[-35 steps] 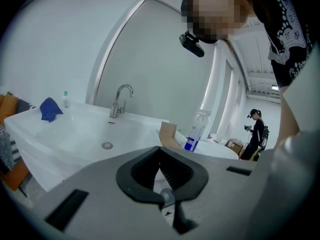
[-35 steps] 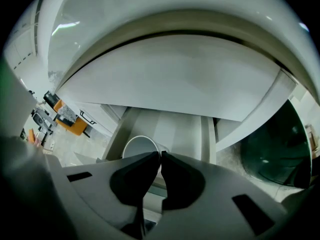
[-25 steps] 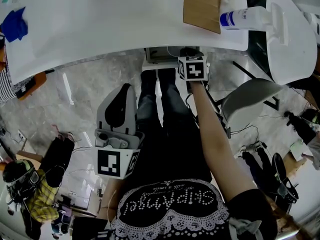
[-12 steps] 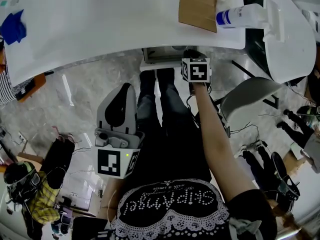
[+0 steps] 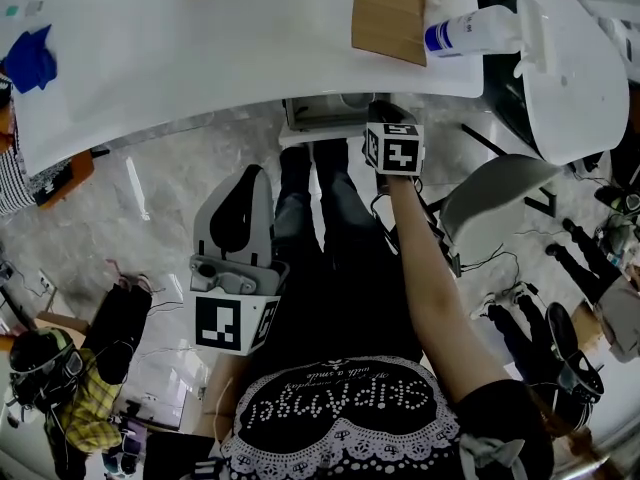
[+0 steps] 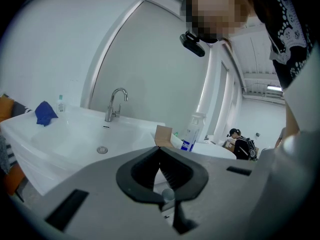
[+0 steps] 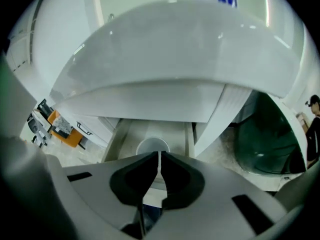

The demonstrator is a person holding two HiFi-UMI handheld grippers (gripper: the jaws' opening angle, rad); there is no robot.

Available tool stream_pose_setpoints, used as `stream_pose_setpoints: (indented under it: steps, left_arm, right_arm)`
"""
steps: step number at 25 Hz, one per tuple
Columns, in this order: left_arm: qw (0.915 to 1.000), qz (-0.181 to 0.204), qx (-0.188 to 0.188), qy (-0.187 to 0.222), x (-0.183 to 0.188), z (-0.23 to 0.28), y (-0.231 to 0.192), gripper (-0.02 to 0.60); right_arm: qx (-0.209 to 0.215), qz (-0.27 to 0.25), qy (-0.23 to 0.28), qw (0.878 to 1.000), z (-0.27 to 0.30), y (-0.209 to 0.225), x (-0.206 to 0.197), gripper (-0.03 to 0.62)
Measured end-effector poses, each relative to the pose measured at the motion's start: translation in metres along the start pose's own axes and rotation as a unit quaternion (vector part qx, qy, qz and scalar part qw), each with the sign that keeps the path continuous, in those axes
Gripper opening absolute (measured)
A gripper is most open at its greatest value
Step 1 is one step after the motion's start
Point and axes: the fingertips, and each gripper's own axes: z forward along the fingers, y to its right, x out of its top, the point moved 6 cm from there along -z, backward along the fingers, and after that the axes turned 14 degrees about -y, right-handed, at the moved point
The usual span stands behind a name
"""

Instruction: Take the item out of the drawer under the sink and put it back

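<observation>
Under the white sink [image 5: 200, 58] the drawer [image 5: 318, 118] stands partly pulled out. In the right gripper view the drawer [image 7: 127, 134] is open and a white round cup [image 7: 153, 146] stands in it. My right gripper [image 5: 386, 118] reaches out to the drawer's front at its right end. Its jaws [image 7: 159, 156] are shut, tips together just before the drawer's front edge; whether they pinch that edge is hidden. My left gripper [image 5: 249, 175] hangs over my lap, shut and empty, and it [image 6: 160, 151] looks up at the sink.
On the counter lie a blue cloth [image 5: 28, 53], a cardboard piece [image 5: 388, 13] and a white bottle [image 5: 470, 34]. A faucet [image 6: 114, 104] stands at the basin. A white toilet [image 5: 570, 68] stands to the right, a dark bin [image 7: 265, 139] beside the drawer. Cables lie on the floor.
My right gripper has come back a little toward me, and the drawer front shows slightly further out from under the sink. The left gripper has stayed where it was.
</observation>
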Motion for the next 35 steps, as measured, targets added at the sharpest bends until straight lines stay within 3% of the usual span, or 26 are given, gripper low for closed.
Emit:
stream_pose_setpoints:
  steps: [6, 10, 15, 22, 25, 30, 35]
  left_arm:
    - [0.9997, 0.013, -0.008, 0.017, 0.011, -0.007, -0.001, 0.005]
    - [0.9991, 0.026, -0.015, 0.031, 0.02, -0.013, -0.001, 0.005]
    - [0.9975, 0.046, -0.025, 0.047, 0.034, -0.021, 0.001, 0.005]
    - [0.9931, 0.076, -0.04, 0.08, 0.054, -0.039, 0.001, 0.005]
    - [0.9906, 0.088, -0.045, 0.094, 0.061, -0.049, 0.0, 0.005]
    - [0.9879, 0.103, -0.053, 0.104, 0.063, -0.061, -0.002, 0.005]
    - [0.9872, 0.104, -0.055, 0.107, 0.059, -0.072, -0.006, 0.005]
  right_arm:
    - [0.016, 0.016, 0.107, 0.994, -0.056, -0.004, 0.013, 0.025]
    - [0.033, 0.015, 0.186, 0.982, -0.103, -0.013, 0.018, 0.025]
    - [0.069, 0.015, 0.286, 0.956, -0.166, -0.031, 0.025, 0.025]
    - [0.107, 0.0, 0.408, 0.907, -0.255, -0.06, 0.027, 0.025]
    - [0.113, 0.004, 0.441, 0.891, -0.282, -0.069, 0.022, 0.025]
    - [0.118, 0.001, 0.47, 0.875, -0.306, -0.085, 0.007, 0.025]
    - [0.113, -0.027, 0.48, 0.869, -0.316, -0.105, -0.009, 0.025]
